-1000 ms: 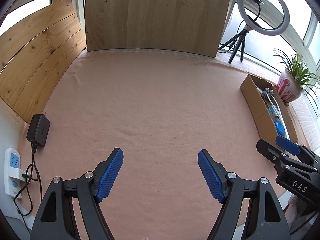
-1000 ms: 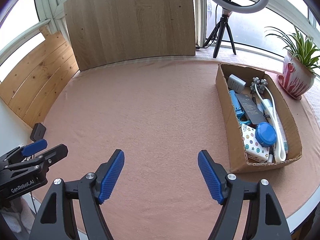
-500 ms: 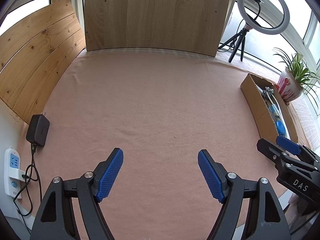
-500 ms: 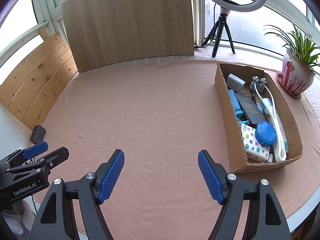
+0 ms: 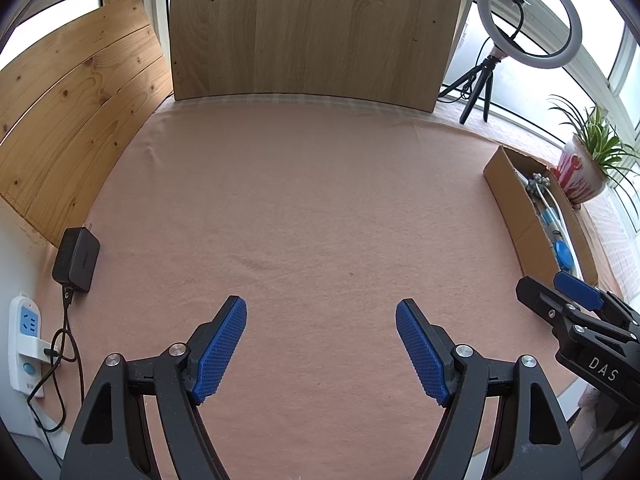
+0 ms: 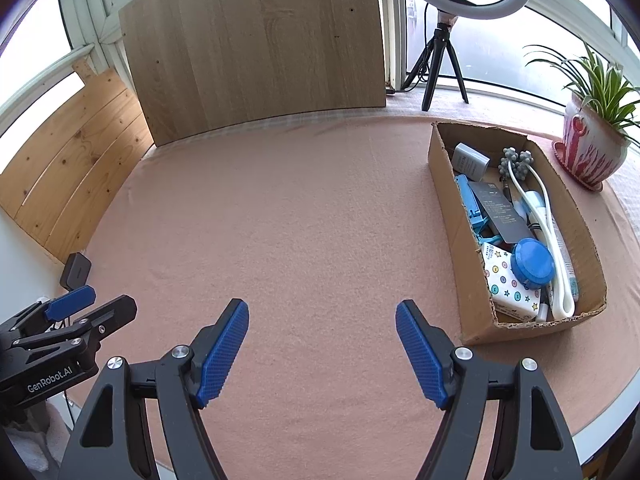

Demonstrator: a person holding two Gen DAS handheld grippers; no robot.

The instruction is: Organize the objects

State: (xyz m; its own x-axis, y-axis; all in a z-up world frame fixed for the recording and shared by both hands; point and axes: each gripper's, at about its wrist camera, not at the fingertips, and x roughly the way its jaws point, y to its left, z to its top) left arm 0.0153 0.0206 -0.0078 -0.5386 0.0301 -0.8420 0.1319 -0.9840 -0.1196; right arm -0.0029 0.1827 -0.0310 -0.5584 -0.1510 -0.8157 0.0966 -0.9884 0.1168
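Observation:
A cardboard box (image 6: 446, 216) stands on the pink table cloth at the right, also in the left wrist view (image 5: 516, 216). It holds several items: a blue round lid (image 6: 533, 258), a white patterned pack (image 6: 506, 284), a dark card (image 6: 498, 210), a white curved massager (image 6: 540, 216) and a grey pack (image 6: 470, 162). My left gripper (image 5: 321, 346) is open and empty above the bare cloth near the front edge. My right gripper (image 6: 322, 346) is open and empty, left of the box.
A potted plant (image 6: 592, 140) stands beyond the box. A ring light on a tripod (image 6: 444, 40) and a wooden board (image 6: 256, 48) stand at the back. A black adapter (image 5: 77, 260) and a white power strip (image 5: 25, 344) lie at the left edge.
Both grippers have drifted slightly; the views shift a little. Both stay open and nothing on the table has moved.

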